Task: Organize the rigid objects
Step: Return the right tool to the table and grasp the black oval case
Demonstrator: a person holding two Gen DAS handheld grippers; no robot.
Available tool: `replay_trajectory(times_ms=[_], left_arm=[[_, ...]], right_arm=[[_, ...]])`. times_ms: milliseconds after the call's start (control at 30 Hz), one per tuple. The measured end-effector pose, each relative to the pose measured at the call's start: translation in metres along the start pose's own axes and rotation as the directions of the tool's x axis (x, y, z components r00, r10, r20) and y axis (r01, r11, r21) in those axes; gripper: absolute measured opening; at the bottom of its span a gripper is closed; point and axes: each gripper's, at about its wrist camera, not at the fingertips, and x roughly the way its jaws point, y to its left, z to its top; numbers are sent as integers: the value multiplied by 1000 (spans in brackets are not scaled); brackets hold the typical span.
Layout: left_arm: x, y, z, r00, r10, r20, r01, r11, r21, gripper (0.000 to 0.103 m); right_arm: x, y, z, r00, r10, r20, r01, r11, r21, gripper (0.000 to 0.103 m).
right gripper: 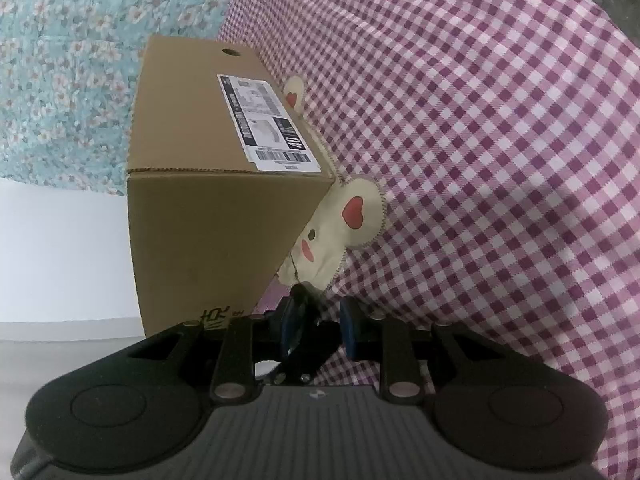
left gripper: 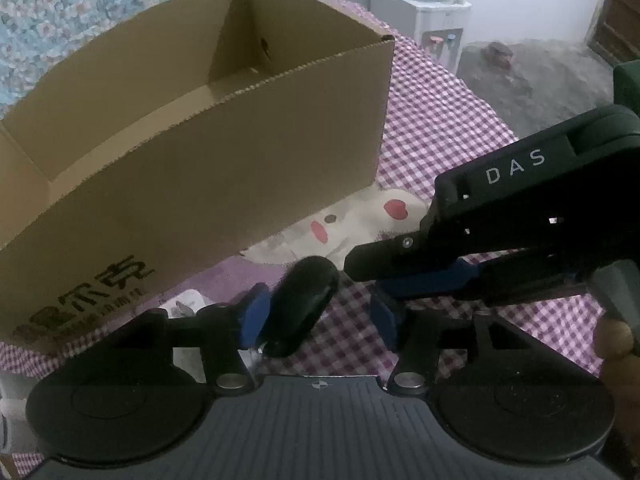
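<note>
An open, empty cardboard box [left gripper: 192,152] stands on a purple checked cloth [left gripper: 440,132]; in the right wrist view the cardboard box [right gripper: 216,236] shows its labelled end. A black oval object [left gripper: 304,304] lies on the cloth between the pads of my left gripper [left gripper: 320,316], against the left pad; the jaws stand apart. My right gripper [left gripper: 372,268] reaches in from the right, above the left gripper's right pad. In the right wrist view my right gripper [right gripper: 320,328] has its jaws apart, with the other gripper's dark tips between them.
A cream mouse patch with red hearts [left gripper: 360,220] is sewn on the cloth beside the box. A floral blue fabric [left gripper: 60,20] lies behind. A white water dispenser [left gripper: 432,20] stands on the grey floor at the back right. A white surface [right gripper: 60,260] lies left of the box.
</note>
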Motion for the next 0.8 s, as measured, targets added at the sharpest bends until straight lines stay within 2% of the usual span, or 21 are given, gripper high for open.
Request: replay_trajectory(times_ms=[200, 300, 333, 633, 800], left_arm=[[-9, 1, -4, 999, -49, -19, 49, 999, -10, 56], [-14, 3, -7, 992, -123, -27, 122, 992, -44, 55], [-14, 3, -8, 991, -129, -25, 127, 990, -54, 55], [-11, 0, -6, 1000, -27, 5, 27, 999, -38, 54], [-4, 3, -3, 1000, -18, -20, 16, 997, -72, 54]], right_arm=[[-16, -17, -4, 1000, 2, 6, -2, 1000, -3, 27], [-19, -22, -9, 1000, 1, 5, -1, 1000, -2, 27], [-20, -23, -9, 1000, 1, 3, -1, 1000, -4, 27], [-11, -11, -14, 999, -21, -34, 19, 998, -62, 27], [-3, -6, -17, 997, -20, -74, 13, 996, -86, 27]])
